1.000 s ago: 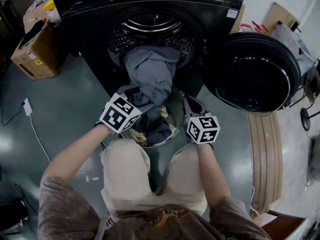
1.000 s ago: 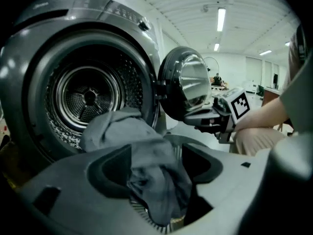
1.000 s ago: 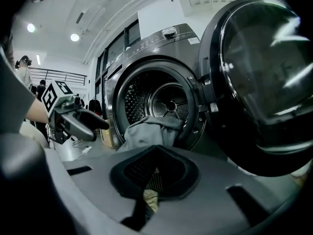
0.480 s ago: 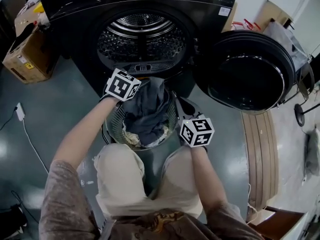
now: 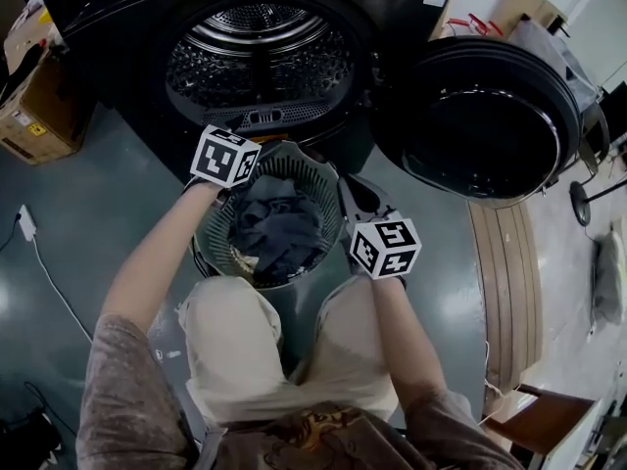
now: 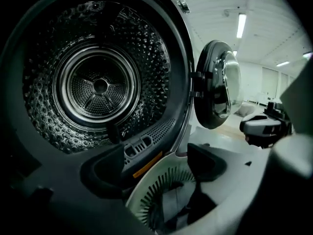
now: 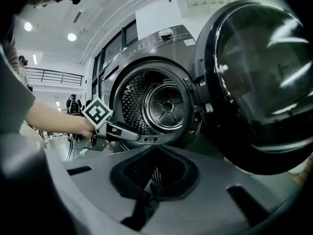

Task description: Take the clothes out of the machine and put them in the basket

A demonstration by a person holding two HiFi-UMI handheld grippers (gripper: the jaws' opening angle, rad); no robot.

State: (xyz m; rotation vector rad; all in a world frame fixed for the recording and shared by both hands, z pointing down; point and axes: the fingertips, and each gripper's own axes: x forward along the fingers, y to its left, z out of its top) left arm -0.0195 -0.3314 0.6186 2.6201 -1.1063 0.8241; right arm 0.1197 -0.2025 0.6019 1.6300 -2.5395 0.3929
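The basket (image 5: 211, 238) stands in front of the machine (image 5: 392, 8) with the dark clothes (image 5: 279, 228) heaped inside; the drum (image 5: 260, 57) shows only steel. Left gripper (image 6: 156, 168) is over the basket's far rim, jaws apart, holding nothing. Right gripper (image 7: 154, 175) is closed on the basket's right rim, though that grip is dim and hard to read.

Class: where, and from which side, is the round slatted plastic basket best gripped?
Probably the bare top rim of the round slatted plastic basket, from above, one jaw inside, one outside: its thin upright wall suits a pinch, and dark clothes fill the middle.
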